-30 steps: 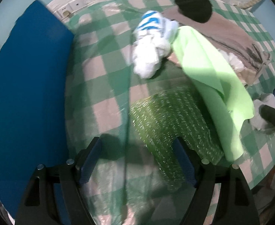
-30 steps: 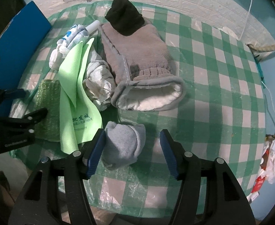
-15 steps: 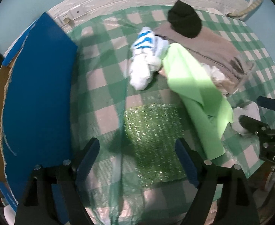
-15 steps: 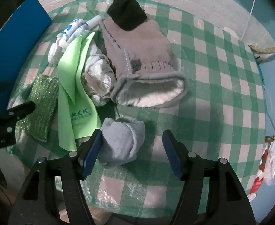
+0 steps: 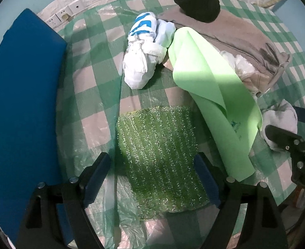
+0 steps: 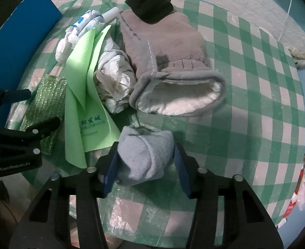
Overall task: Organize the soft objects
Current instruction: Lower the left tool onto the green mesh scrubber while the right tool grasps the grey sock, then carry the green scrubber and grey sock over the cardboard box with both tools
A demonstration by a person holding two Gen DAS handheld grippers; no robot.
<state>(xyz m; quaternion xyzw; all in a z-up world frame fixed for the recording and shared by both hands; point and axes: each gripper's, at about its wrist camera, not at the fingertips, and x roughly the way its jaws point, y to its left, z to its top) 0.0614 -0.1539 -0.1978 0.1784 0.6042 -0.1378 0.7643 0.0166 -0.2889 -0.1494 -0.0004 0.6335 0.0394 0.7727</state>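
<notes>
I had the right gripper (image 6: 145, 164) with its jaws pressed against the grey sock (image 6: 145, 155) at lower centre on the desk (image 6: 256, 108), the left gripper (image 5: 152, 172) gaping wide around the green scrubber (image 5: 158, 155), so lifting seemed next.

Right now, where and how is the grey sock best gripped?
Grip the grey sock across its bunched middle, coming from the near table edge as the right gripper does now. It is rolled into a compact lump that fits between the fingers, which flank it left and right. It overlaps the green cloth corner.
</notes>
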